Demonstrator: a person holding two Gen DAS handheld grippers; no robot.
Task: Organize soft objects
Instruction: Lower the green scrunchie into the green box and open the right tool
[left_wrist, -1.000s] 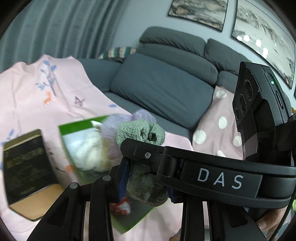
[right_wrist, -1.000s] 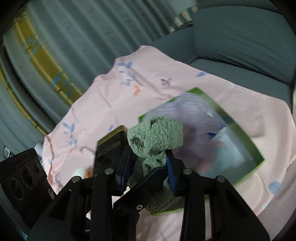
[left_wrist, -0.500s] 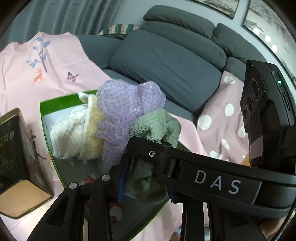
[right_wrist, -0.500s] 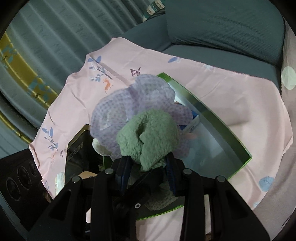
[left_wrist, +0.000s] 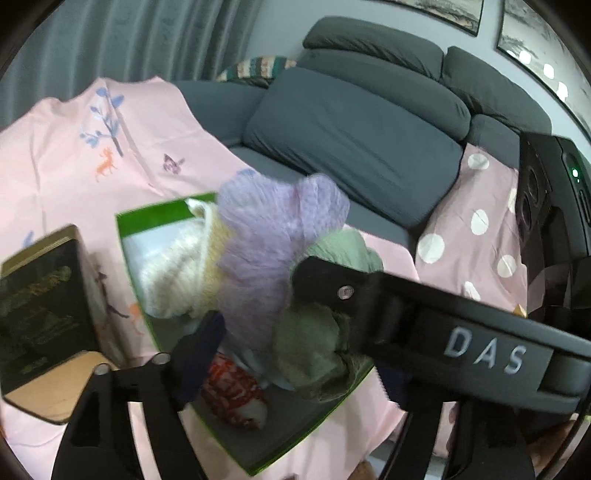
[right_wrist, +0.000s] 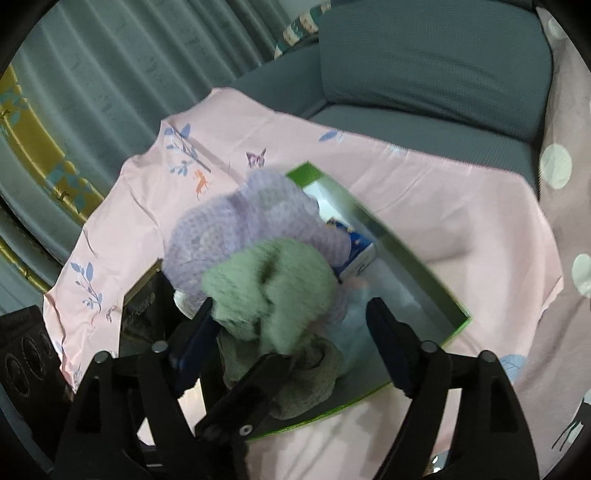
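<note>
Grey-blue fabric sofa (left_wrist: 351, 144) — pink printed cloth (right_wrist: 461, 206) spread over the seat. On the cloth: shallow green-rimmed box (right_wrist: 436, 284), dark upright tin (left_wrist: 40, 306) just beside it.

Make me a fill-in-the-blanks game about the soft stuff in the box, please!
1. The green-edged box lies on a ____ cloth with little animals.
2. The fluffy bath pouf is ____.
3. The jaws of the right gripper have just been ____ around the green towel.
4. Beside the box stands a ____ tin.

Missing words: pink; purple; opening; black
</note>
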